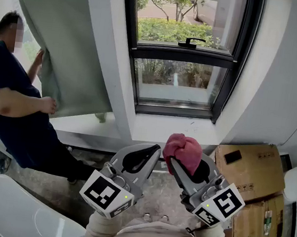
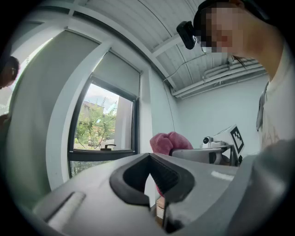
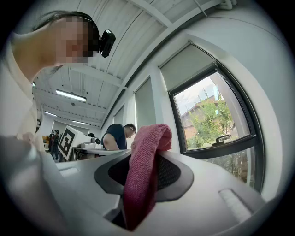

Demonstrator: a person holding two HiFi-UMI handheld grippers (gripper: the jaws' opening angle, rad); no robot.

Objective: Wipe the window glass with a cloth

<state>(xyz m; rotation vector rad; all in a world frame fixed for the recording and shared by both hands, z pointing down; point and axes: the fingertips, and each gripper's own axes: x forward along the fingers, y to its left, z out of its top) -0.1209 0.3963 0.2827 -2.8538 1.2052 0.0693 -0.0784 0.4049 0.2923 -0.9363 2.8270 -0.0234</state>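
A pink cloth (image 1: 183,147) is pinched in my right gripper (image 1: 178,162), which is shut on it; the cloth (image 3: 145,170) bulges out above the closed jaws. My left gripper (image 1: 153,154) sits beside it on the left, shut with nothing between its jaws (image 2: 152,177). Both are held low, below the sill. Ahead is the dark-framed window glass (image 1: 174,81) with a black handle (image 1: 191,40) on the upper sash. The same window (image 3: 216,120) shows at the right of the right gripper view, and the window (image 2: 103,124) at left in the left gripper view.
A person in a dark shirt (image 1: 6,98) stands at the left, hands on a grey-green curtain (image 1: 62,29). Cardboard boxes (image 1: 249,170) sit at the right. A white rounded object (image 1: 24,213) lies at bottom left. White wall columns flank the window.
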